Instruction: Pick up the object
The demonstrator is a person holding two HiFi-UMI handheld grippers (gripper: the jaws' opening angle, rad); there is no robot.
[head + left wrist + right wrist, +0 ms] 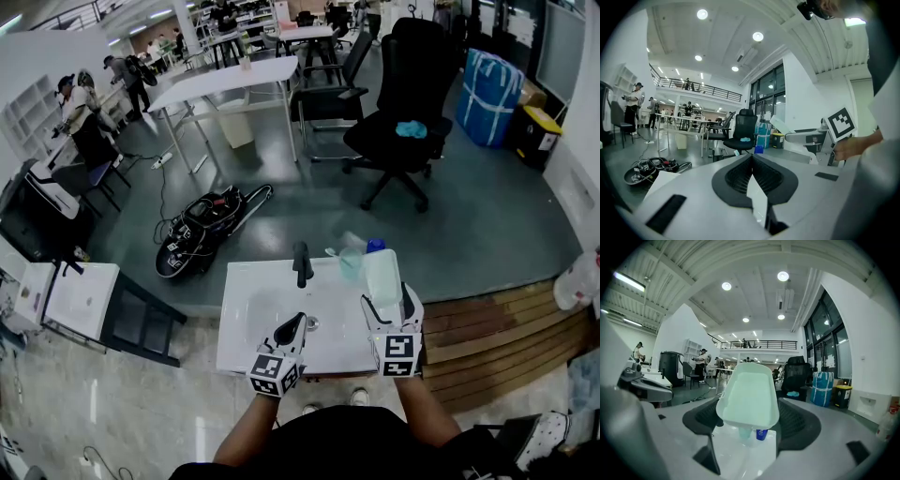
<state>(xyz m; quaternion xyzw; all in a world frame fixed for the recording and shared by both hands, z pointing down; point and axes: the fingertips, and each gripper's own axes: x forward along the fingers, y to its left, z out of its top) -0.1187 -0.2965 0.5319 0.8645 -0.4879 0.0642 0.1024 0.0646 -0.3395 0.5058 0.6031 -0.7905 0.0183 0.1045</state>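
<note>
Glossy sink (pixel 246 330), mint plastic tray (pixel 382 278)

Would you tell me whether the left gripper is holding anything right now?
No, the left gripper has its jaws together with nothing between them; only the right gripper holds a pale green dish.

Your pale green dish (pixel 382 277), over the right rim of the sink (pixel 246 309), hides most of the blue-capped bottle (pixel 375 246) at the sink's back edge. The clear cup (pixel 350 262) beside that bottle is blurred; you can't tell its contents.
</note>
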